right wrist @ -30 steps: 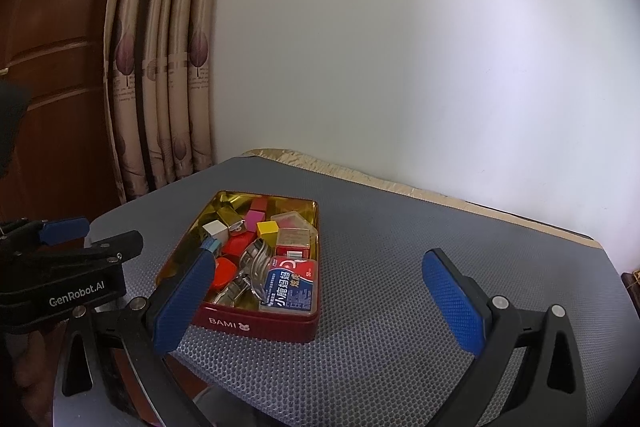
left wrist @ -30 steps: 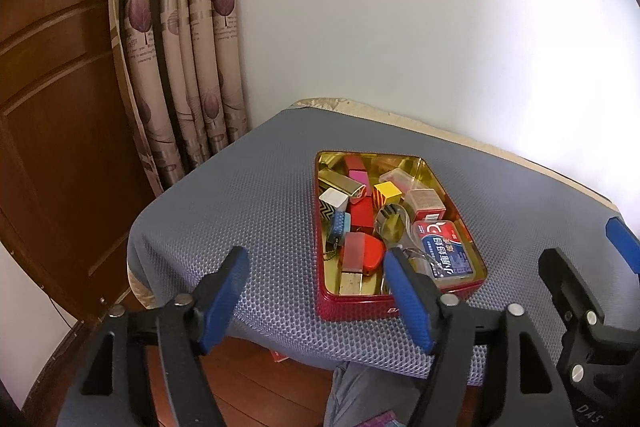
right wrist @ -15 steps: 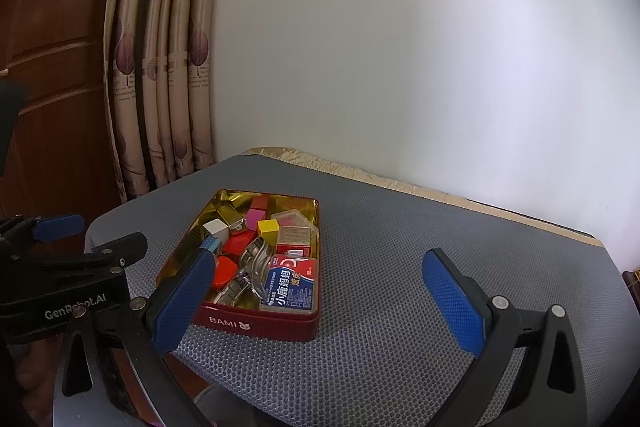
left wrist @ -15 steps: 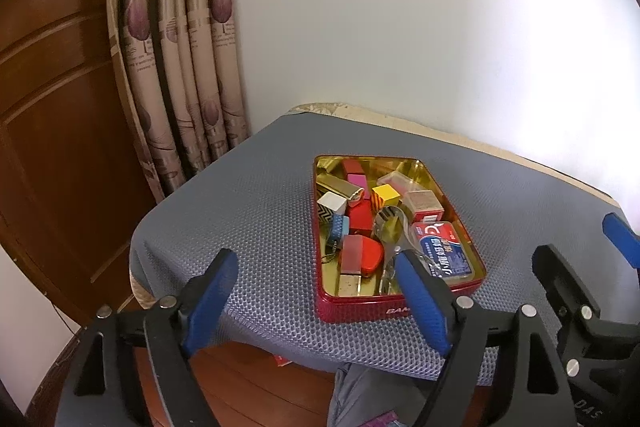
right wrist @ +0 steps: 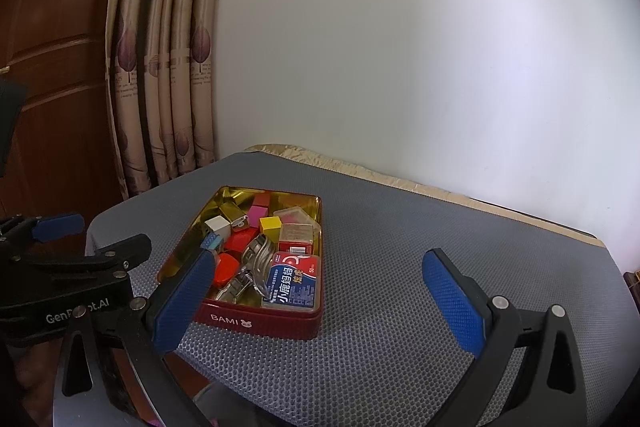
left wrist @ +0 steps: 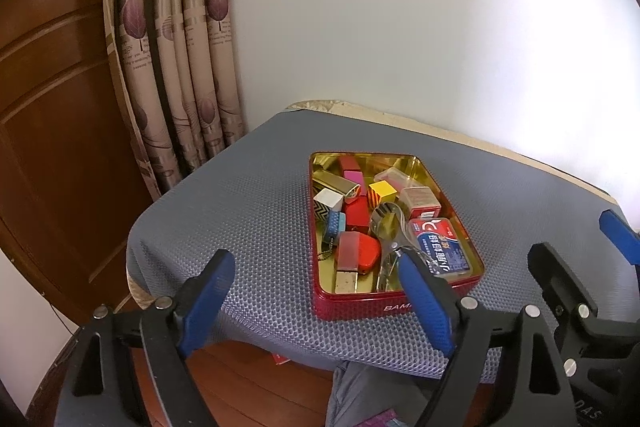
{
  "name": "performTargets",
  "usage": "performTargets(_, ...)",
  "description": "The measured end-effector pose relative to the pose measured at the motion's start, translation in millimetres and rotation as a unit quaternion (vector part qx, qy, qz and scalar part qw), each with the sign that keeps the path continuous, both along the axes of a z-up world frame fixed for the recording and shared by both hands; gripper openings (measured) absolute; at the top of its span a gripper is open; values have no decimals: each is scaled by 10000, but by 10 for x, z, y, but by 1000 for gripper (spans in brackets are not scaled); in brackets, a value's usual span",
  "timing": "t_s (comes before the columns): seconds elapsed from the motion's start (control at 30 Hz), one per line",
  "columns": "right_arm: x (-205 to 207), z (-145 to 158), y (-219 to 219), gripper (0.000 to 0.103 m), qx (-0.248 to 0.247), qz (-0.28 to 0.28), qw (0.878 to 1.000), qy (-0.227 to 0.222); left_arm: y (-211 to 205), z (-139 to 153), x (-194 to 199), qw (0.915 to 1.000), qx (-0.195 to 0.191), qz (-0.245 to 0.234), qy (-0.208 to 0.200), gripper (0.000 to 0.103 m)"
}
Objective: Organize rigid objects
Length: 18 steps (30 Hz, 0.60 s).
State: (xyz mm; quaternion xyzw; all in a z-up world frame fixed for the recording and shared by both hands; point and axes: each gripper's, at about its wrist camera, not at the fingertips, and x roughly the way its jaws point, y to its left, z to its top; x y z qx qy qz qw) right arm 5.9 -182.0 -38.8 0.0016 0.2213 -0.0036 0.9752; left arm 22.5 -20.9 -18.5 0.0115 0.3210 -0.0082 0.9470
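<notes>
Left wrist view: the shallow red metal tin with a gold inside (left wrist: 394, 307) sits on the grey mesh-covered table (left wrist: 248, 211), near its front edge; every place below is given from this tin.
Contents: a jumble of small hard pieces fills the tin, among them a yellow cube (left wrist: 383, 190), a red rounded plastic piece (left wrist: 366, 251), a blue and red printed flat box (left wrist: 438, 246) in the front right corner, and a shiny metal clip (right wrist: 260, 255) just left of that box.
Left gripper (left wrist: 316, 301): jaws spread wide, holding nothing, low in front of the tin; its right pad overlaps the front rim in this view, contact cannot be told.
Right gripper (right wrist: 320, 301): jaws also wide apart and empty, in front of the tin and to its right.
Handling, as a judgement: all pieces look stiff and light; painted blocks should pinch well across 2 flat faces, while the glossy box and metal clip may slip.
Where to hold: take the yellow cube by opposite sides from above; grip the printed box across its narrow edges.
Risk: pieces lie touching, so a neighbour may lift or shift.
</notes>
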Motion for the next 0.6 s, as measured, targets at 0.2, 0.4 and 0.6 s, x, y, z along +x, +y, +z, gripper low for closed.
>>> performTargets(0.2,-1,-23,-18,103,5,28,10000,27,-46,-113,47,9993,203,163,270,95)
performTargets(0.4,-3,-26,-21,103,9,25,10000,20,9,-195,114,9990,29,131,425,95)
performTargets(0.6,-1,-25,-27,103,22,37,10000,35,14,-201,109,9992,34,201,332,95)
